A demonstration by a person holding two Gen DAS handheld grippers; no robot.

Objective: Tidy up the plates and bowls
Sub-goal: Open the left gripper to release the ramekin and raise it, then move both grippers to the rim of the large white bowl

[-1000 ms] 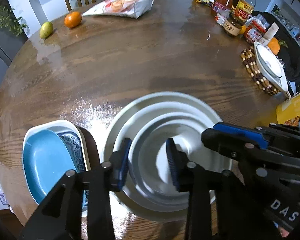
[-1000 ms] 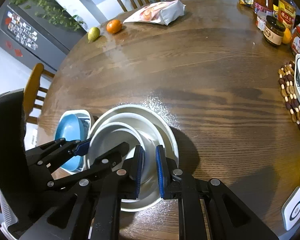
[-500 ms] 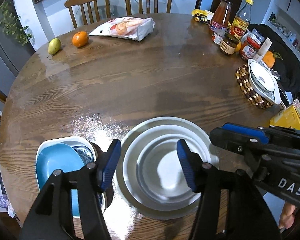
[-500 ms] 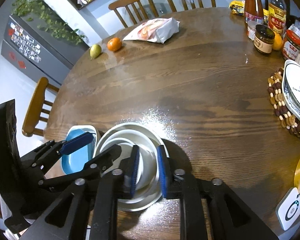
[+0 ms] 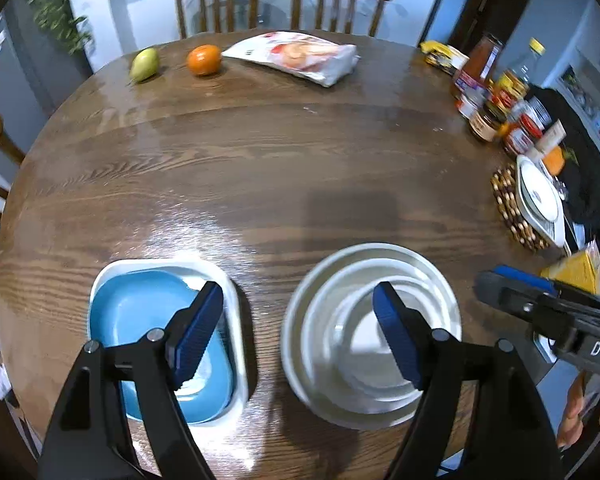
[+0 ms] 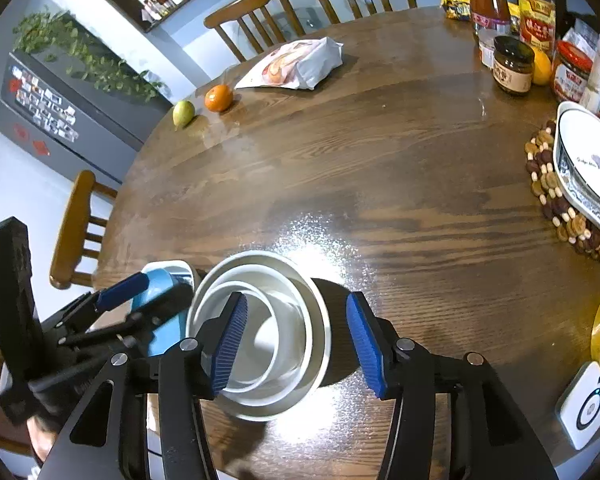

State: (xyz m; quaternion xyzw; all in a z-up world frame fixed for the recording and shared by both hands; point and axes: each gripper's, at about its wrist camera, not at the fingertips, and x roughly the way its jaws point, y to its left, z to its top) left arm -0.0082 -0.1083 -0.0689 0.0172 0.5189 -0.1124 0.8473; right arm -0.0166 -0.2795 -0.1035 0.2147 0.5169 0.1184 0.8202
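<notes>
On the round wooden worktop (image 5: 260,168), my left gripper (image 5: 298,328) and right gripper (image 6: 296,338) hover over the nested white bowls (image 6: 284,328), jaws opening, gripping nothing.

Blue dish (image 5: 140,320) partly hidden behind left gripper finger (image 5: 198,332); jar labels (image 5: 496,112) far right blurred, unreadable; white device (image 6: 586,404) cut off near right.
</notes>
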